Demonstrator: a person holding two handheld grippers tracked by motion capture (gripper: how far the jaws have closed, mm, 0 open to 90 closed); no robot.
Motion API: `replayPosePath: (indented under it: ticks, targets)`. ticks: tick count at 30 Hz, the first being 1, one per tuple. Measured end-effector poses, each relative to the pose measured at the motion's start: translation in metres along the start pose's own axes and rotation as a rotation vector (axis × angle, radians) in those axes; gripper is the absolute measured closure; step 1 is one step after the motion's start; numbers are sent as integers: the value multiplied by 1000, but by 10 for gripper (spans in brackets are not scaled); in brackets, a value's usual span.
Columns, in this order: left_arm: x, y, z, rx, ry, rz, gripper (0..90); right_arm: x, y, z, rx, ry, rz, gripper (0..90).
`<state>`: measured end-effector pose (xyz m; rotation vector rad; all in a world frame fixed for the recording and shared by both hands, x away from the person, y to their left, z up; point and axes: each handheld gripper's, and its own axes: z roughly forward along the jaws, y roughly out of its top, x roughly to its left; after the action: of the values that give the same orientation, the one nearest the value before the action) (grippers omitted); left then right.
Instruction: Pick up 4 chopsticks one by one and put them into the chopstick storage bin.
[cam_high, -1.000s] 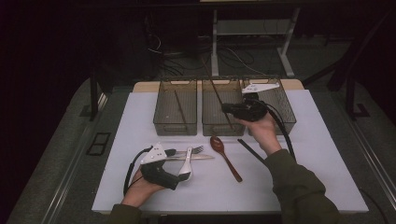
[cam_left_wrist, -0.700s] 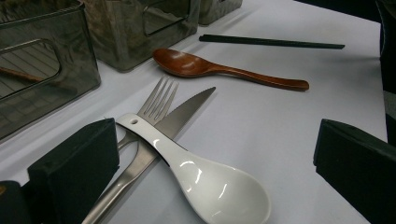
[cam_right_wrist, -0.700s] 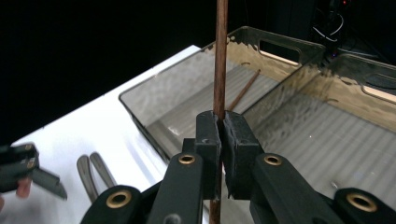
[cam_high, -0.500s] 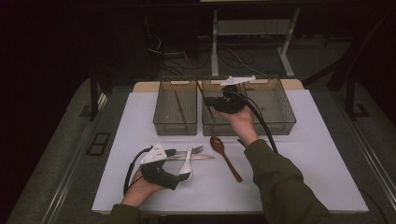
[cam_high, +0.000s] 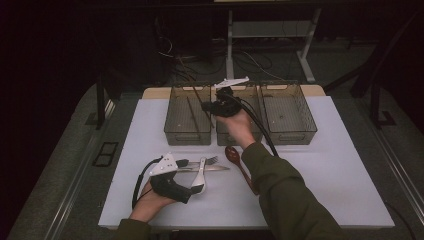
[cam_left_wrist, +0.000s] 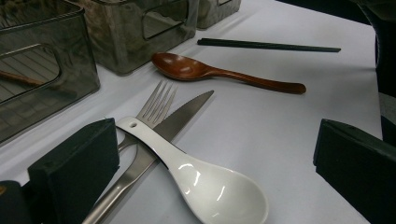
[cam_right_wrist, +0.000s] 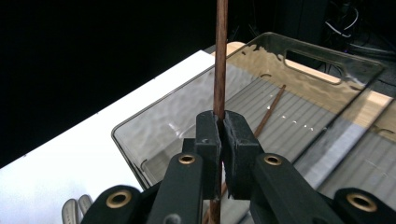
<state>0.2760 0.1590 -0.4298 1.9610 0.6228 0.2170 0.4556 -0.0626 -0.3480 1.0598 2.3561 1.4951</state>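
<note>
The right gripper (cam_high: 209, 106), pinching a brown chopstick (cam_right_wrist: 220, 56), has moved left over the left bin (cam_high: 176, 131); the left gripper (cam_left_wrist: 210, 163) stays wide open, holding nothing.

Brown chopstick (cam_right_wrist: 221, 56), white spoon (cam_left_wrist: 196, 179)

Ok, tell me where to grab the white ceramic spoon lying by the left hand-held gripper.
Take the white spoon by its flat handle, coming down from above with the jaws across its width. The handle lies propped on the knife and fork, so it sits raised off the table, while the wide, rounded bowl rests low and would likely slip.
</note>
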Motion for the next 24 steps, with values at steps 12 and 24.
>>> replayPosePath:
  ticks: [12, 24]
  targets:
    - [0, 0, 0, -3, -7, 1, 0, 10, -9, 36, 75, 5, -8, 846]
    - [-1, 1, 1, 1, -13, 0, 0, 9, -19, 52, 187, -41, -8, 841]
